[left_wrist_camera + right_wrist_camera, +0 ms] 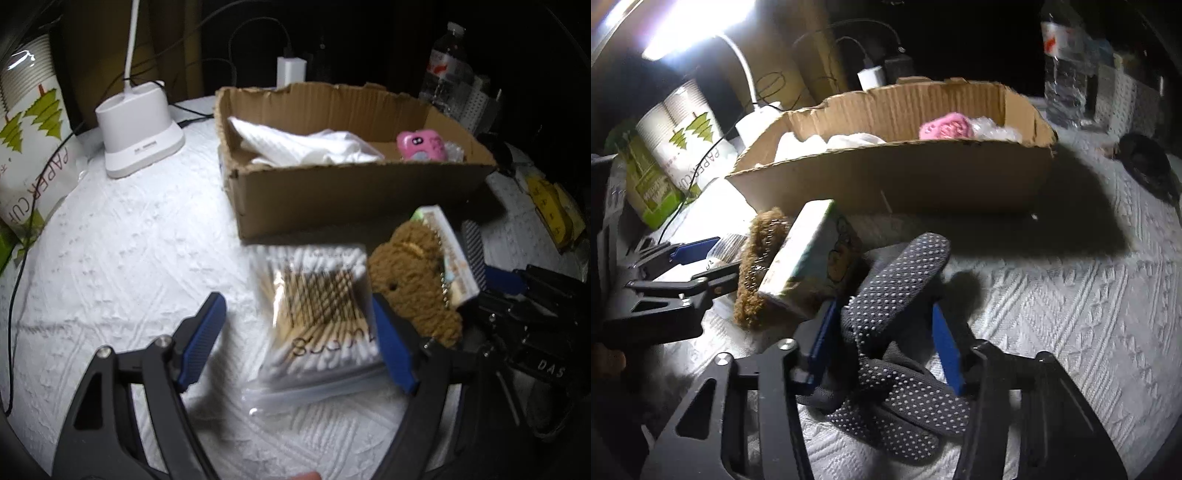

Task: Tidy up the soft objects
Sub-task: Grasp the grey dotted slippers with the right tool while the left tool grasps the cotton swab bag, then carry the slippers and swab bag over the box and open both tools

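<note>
A cardboard box [362,192] stands at the back of the white cloth and holds white cloth items [306,147] and a pink toy [423,144]. My left gripper [299,325] is open around a clear bag of cotton swabs [321,314] lying on the table. A brown plush toy [413,280] lies right of the bag, with a small printed box [448,251] on it. My right gripper [882,332] is shut on grey dotted socks [897,332] near the table surface. The box [894,181], pink toy [945,127], plush [757,266] and printed box [809,258] also show in the right wrist view.
A white lamp base [138,129] and a pack of paper cups [33,133] stand at the left. A water bottle [445,70] stands behind the box. A charger with cables [291,70] sits at the back. A yellow packet [554,210] lies at the right.
</note>
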Available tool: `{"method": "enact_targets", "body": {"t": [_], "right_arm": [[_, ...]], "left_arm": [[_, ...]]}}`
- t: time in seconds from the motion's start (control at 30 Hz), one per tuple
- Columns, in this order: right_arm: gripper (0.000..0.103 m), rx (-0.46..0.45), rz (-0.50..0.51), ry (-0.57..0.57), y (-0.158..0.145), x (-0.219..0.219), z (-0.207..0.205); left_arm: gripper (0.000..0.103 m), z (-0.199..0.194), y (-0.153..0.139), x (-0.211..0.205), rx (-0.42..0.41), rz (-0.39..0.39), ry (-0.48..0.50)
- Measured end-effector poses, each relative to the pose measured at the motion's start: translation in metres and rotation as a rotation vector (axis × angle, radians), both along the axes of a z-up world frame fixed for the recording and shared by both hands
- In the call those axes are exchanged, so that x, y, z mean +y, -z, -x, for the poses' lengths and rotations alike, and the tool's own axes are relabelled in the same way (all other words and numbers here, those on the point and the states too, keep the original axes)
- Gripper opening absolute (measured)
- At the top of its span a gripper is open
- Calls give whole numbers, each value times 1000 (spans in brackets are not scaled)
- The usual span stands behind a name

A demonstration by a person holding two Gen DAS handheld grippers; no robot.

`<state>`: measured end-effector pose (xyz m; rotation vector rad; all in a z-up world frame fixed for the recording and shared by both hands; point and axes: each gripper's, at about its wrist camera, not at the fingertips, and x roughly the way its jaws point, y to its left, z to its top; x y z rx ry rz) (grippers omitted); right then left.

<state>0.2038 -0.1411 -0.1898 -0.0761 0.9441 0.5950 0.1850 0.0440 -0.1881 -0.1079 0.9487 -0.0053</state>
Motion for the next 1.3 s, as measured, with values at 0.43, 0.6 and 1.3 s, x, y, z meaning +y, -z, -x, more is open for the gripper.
{"method": "enact_targets", "body": {"t": [0.43, 0.6, 1.3], "right_arm": [[30, -42, 18, 13, -15, -5, 9], [30, -71, 19, 30, -27, -13, 15], [30, -201, -13, 21, -89, -23, 12]], "left_arm": [[47, 13, -8, -1, -39, 50, 40], [47, 25, -19, 3, -68, 49, 36], [47, 34, -78, 2, -188, 54, 21]]}}
